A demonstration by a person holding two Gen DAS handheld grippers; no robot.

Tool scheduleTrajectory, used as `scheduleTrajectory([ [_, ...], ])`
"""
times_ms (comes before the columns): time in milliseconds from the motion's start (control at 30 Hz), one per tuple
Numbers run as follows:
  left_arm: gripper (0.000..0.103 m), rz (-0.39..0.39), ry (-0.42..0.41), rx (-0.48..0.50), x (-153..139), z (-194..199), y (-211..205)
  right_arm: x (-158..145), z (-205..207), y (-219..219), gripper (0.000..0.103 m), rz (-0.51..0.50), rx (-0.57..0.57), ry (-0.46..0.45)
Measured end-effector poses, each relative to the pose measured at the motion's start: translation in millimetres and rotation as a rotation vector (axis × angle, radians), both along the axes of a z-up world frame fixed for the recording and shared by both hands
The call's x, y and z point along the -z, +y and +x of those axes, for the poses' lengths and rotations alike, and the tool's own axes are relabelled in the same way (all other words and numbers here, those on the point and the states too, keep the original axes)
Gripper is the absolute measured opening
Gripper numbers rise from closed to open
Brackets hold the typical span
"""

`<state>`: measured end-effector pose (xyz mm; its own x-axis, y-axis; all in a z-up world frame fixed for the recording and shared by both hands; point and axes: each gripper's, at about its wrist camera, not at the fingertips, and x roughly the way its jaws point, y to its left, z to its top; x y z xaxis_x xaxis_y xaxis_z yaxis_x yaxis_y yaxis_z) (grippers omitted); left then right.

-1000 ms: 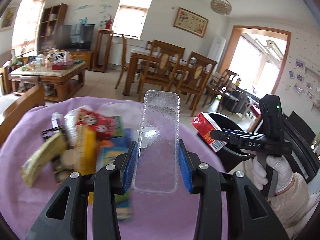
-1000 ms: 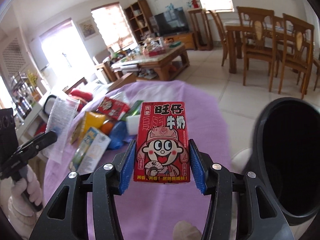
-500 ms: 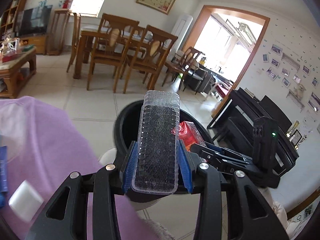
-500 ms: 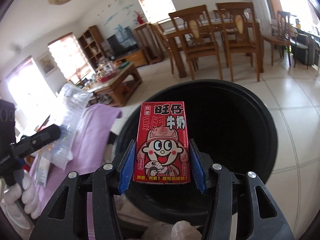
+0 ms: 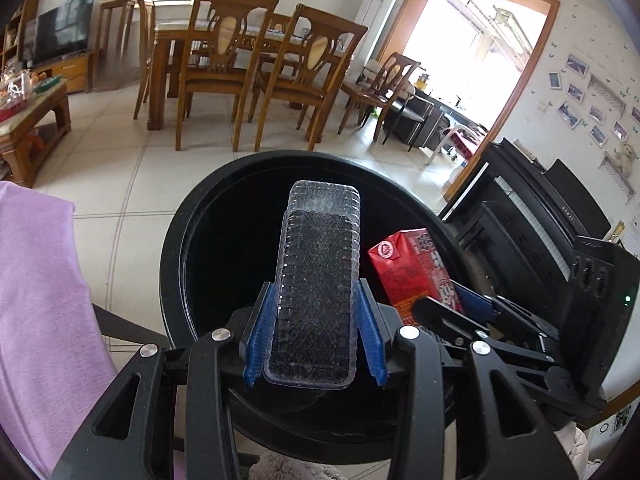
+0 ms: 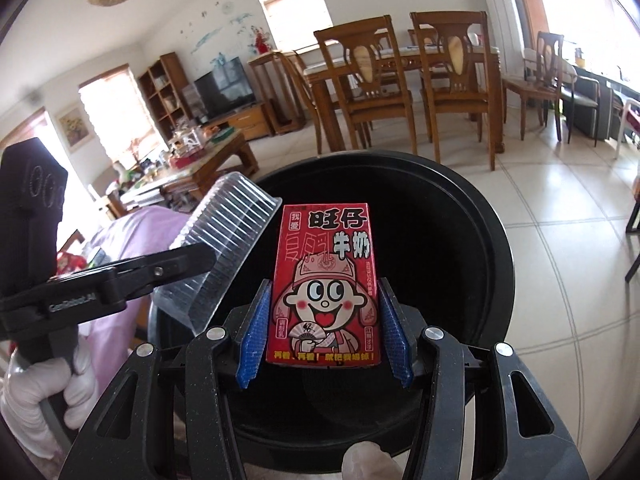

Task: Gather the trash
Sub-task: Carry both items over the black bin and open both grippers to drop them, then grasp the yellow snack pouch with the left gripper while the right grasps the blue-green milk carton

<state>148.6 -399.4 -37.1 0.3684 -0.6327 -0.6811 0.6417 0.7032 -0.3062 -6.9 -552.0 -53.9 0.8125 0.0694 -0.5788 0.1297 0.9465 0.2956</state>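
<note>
My left gripper (image 5: 314, 332) is shut on a clear ribbed plastic tray (image 5: 318, 284), held lengthwise over the mouth of a black round trash bin (image 5: 176, 248). My right gripper (image 6: 324, 338) is shut on a red milk carton (image 6: 326, 284) with a cartoon face, held upright over the same bin (image 6: 496, 240). In the left wrist view the carton (image 5: 412, 268) and the right gripper's blue pads (image 5: 474, 306) show at the right. The right wrist view shows the plastic tray (image 6: 224, 240) at the left, in the left gripper (image 6: 196, 262), which a white-gloved hand (image 6: 44, 388) holds.
A table under a purple cloth (image 5: 36, 304) lies to the left of the bin, with more trash (image 6: 72, 260) on it. A black piano (image 5: 532, 232) stands to the right. Wooden dining chairs (image 5: 224, 64) and a table stand beyond on the tiled floor (image 5: 120, 184). A coffee table (image 6: 200, 160) is far left.
Both grippers swung from above the purple table to over the bin and dipped lower. The plastic tray and the carton stayed gripped; the bin's mouth now fills both views.
</note>
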Motion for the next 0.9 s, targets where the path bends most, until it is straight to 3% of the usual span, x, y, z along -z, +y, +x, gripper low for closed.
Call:
scheduleTrajectory([
  [533, 0.045, 0.068, 0.011, -0.024, 7, 4, -7, -1, -8, 13, 0.052, -0.024, 0.002, 0.011],
  [600, 0.052, 0.077, 0.010, -0.027, 6, 1, -5, -1, -8, 14, 0.056, -0.026, 0.001, 0.012],
  [667, 0.060, 0.077, -0.003, -0.028, 4, -4, -3, -5, -9, 14, 0.074, -0.028, 0.004, -0.005],
  [733, 0.068, 0.081, -0.028, -0.038, -2, -11, 1, -8, -11, 16, 0.074, -0.031, 0.002, -0.018],
  [800, 0.069, 0.068, -0.041, -0.036, -7, -18, 8, -11, -13, 19, 0.074, -0.034, -0.004, -0.027],
  [900, 0.081, 0.044, -0.062, -0.047, -18, -30, 23, -16, -13, 24, 0.076, -0.036, -0.014, -0.040],
])
